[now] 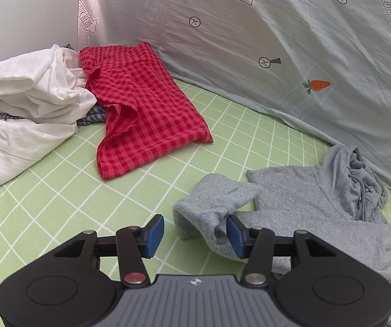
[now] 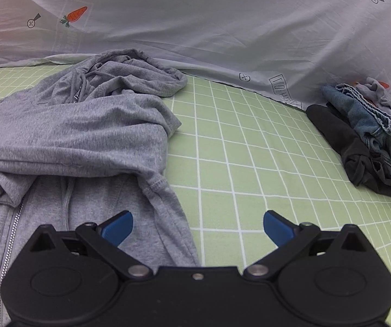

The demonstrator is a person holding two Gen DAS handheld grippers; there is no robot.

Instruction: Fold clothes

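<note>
Grey hoodie: spread on green grid sheet, below carrot-print cover. Soft, limp, light; best pinched at cuff or hem. Left gripper parted, cuff loose between; right gripper wide, empty.

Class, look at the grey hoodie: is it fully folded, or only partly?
Partly folded: the grey hoodie has one sleeve laid across its body, its hood still bunched.

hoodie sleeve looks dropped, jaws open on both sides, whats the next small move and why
Probably bring the right gripper left onto the grey hoodie sleeve cuff and fold it across the body. Its jaws stand open over the hoodie's edge. The left gripper is open too, its sleeve end lying loose and bunched, already turned inward.
</note>
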